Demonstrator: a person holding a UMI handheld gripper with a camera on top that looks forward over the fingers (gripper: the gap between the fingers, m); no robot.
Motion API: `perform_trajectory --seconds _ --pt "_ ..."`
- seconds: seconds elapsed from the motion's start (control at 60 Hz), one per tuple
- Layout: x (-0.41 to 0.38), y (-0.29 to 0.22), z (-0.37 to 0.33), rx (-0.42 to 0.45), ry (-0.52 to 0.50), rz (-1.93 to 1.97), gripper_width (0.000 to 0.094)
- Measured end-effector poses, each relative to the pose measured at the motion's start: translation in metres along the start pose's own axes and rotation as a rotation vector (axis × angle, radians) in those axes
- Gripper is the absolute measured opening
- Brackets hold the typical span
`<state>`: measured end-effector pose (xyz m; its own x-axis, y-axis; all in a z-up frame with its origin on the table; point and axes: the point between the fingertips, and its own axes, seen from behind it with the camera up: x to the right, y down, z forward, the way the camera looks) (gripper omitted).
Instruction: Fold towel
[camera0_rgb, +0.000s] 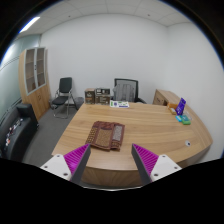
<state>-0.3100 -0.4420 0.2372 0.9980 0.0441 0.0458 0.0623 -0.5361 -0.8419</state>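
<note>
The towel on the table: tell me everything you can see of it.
The towel is a brownish, patterned cloth, apparently already folded into a compact rectangle. It lies flat on the light wooden table, just ahead of the tool. The tool's fingers are open and apart from it; nothing but the table touches it.

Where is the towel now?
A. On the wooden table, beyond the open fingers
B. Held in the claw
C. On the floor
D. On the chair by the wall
A: the towel lies on the wooden table, ahead of the open claw, untouched by its fingers.
</note>
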Motion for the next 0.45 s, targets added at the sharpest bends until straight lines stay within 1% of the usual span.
perform_trajectory --seconds 0.083,0.183,0.45 --pt "-0.004 0.001 -0.031 0.011 -0.004 0.010 0.0858" --pt "-0.005 0.004 -0.052 0.027 0.005 -0.004 0.0859" --pt "-0.013 0.009 -0.079 0.030 -0.001 0.010 0.0860"
